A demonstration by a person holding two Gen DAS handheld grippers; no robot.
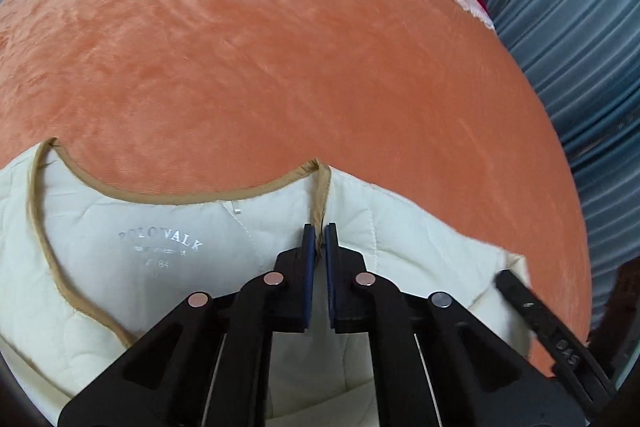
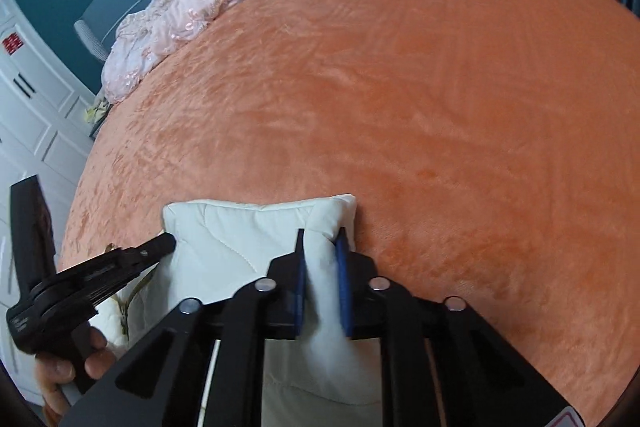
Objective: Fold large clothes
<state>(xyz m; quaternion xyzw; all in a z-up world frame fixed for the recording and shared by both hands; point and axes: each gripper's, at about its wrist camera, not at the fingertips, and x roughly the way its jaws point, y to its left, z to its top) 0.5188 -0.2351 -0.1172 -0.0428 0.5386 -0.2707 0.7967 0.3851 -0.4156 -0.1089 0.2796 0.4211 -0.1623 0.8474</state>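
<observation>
Cream quilted jacket (image 1: 168,267) cut off below, label lettering blurred

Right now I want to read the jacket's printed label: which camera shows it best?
The left wrist view: the printed label lies open inside the cream jacket beneath the tan collar trim. The right wrist view shows only a folded jacket corner, no label.
</observation>
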